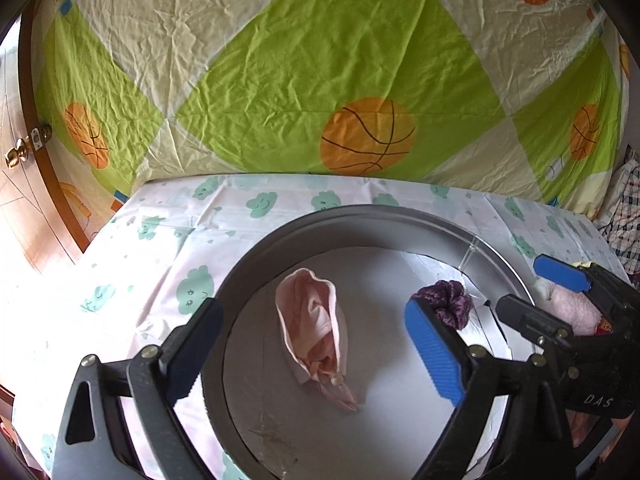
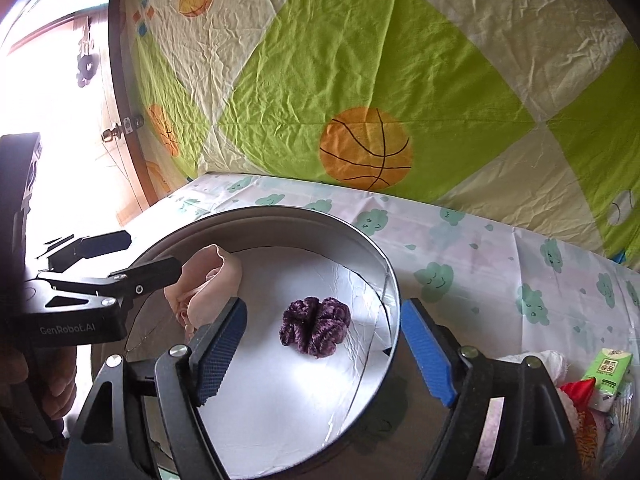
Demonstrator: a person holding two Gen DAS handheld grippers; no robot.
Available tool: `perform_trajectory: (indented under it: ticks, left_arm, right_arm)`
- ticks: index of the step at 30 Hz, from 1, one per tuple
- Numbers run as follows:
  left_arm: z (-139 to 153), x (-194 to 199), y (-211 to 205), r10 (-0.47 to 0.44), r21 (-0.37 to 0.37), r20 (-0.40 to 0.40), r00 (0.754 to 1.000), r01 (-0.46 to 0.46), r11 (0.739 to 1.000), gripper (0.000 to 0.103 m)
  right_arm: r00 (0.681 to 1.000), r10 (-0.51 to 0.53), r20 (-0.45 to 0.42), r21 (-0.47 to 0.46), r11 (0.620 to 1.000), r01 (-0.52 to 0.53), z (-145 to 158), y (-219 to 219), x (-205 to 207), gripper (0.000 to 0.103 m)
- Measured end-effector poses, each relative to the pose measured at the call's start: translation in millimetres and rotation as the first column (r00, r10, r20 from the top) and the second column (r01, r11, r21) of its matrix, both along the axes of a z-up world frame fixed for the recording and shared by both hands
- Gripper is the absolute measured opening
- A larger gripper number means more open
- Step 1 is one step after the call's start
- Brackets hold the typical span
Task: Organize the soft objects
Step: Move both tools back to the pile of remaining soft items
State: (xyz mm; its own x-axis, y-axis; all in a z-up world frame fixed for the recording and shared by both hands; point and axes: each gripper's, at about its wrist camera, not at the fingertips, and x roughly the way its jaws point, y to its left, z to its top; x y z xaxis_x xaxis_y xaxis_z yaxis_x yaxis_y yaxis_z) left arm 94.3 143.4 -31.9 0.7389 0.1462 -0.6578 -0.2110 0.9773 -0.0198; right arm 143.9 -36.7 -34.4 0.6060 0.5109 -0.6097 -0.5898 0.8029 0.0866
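Both sets of jaws stood released with nothing between the pads: I had the left gripper (image 1: 316, 344) spread wide over the pink item and the right gripper (image 2: 324, 348) spread over the purple one, neither touching fabric.

Working from the largest thing down, the quilt (image 1: 312, 60) with green diamonds and basketballs filled the upper half of both views. Below it, the tabletop (image 2: 500, 264) carried a white cloth printed with green clouds. On that cloth, in the lower centre, sat the round tin (image 1: 376, 220), dark-rimmed with a white lining. Inside it lay the pink cloth pouch (image 1: 316, 328), centre of the left wrist view, and well apart from it the purple scrunchie (image 2: 316, 332), centre of the right wrist view. At the lower right edge, outside the tin, a pink fluffy item (image 1: 572, 312) and a small green packet (image 2: 610, 372) waited in a heap.

My worry from here was the crowding. With both grippers angled over one tin, a careless swing could knock the two together or clip the rim and shove the tin across the slippery cloth. The pouch also leaned near the wall, so a nudge could tip it out.
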Motion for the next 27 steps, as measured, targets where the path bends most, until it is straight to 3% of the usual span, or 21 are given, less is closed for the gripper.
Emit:
perform_trajectory:
  ticks: [14,21,27]
  left_arm:
    - [5.5,-21.2,-96.0,-0.138,0.034,0.083,0.987,0.135,0.99,0.098]
    - [3.4,-11.1,-144.1,-0.213,0.022,0.076,0.974,0.212,0.977,0.098]
    - [4.5,-1.4,-176.0,-0.25,0.031,0.073,0.966,0.248,0.968,0.098]
  right_arm:
    - [0.988,-0.134,0.075,0.024,0.991,0.133,14.3,-99.4,-32.3,0.085]
    - [0.951,-0.299,0.084,0.035,0.954,0.297,10.9,-170.9,-22.8,0.086]
    - [0.911,-0.408,0.054,0.055,0.912,0.406,-3.6,-205.9,-8.4,0.086]
